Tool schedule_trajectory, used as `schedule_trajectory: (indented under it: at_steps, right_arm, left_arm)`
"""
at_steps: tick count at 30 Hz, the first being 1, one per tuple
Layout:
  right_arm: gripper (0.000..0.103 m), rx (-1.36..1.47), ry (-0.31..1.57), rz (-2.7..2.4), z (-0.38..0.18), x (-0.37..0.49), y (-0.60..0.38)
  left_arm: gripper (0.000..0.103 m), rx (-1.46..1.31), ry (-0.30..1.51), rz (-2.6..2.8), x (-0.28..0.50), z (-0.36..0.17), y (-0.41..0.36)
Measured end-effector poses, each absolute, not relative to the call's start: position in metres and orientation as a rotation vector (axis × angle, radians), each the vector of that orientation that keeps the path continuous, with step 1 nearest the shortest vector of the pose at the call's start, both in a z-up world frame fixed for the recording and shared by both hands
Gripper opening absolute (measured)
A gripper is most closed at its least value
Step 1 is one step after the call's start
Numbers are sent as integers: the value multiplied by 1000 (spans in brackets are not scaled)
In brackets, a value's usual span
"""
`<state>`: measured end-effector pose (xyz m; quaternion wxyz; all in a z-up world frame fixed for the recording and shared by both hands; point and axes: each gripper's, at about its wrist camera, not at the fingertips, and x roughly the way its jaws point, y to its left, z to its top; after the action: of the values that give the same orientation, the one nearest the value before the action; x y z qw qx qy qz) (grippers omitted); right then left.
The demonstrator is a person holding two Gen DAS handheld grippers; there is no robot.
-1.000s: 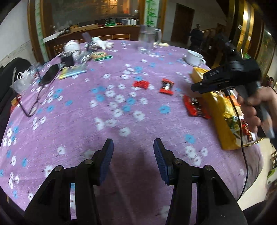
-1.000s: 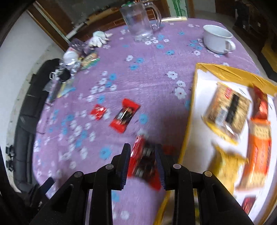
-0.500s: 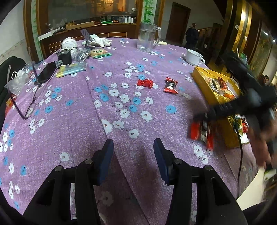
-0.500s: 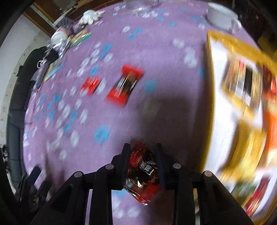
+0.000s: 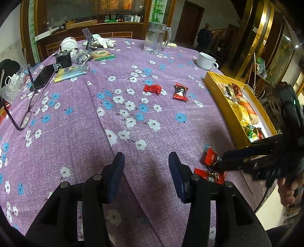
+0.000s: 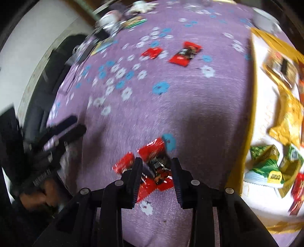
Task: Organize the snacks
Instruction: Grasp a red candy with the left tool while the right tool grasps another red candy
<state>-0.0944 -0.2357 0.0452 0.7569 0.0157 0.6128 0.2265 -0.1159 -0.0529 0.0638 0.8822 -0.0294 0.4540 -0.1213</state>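
On purple tablecloth (image 5: 76, 133), four red snack packets (two far), right tongs (image 6: 156, 171) gripping one (image 6: 157, 161), left tongs (image 5: 146, 171) open, empty.

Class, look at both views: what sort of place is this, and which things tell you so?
Probably a restaurant or private dining room, not a kitchen. A large table under a purple floral tablecloth carries a glass pitcher and a white cup; behind it stands a wooden glass-fronted cabinet with gold trim.
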Motion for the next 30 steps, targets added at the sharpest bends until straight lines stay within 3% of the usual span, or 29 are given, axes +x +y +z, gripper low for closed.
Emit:
schedule_trajectory:
  at_steps: [2,6,9,11,19,27,30]
  right_arm:
    - [41,-98,1299,491,44,-102,-226]
    - [40,-211,1296,456,32,-101,-221]
    - [38,-209,1285,472,33,-100,-225]
    - [28,-216,1288,475,34,-104,-226]
    - [26,-58,1371,612,34,-136,-213]
    - [26,42,1265,532,60,-136,-264]
    - [26,59,1236,532,66,-141,-275]
  left_arm:
    - [46,-66,946,-247,-119,65,-52]
    - [46,-88,948,-233,-126,68,-50]
    - [46,-111,967,-228,-133,69,-49]
    - [46,-131,975,-226,-137,70,-48]
    - [46,-209,1029,-213,-151,72,-53]
    - [46,-176,1084,-302,-165,70,-88]
    - [38,-163,1130,-327,-167,59,-105]
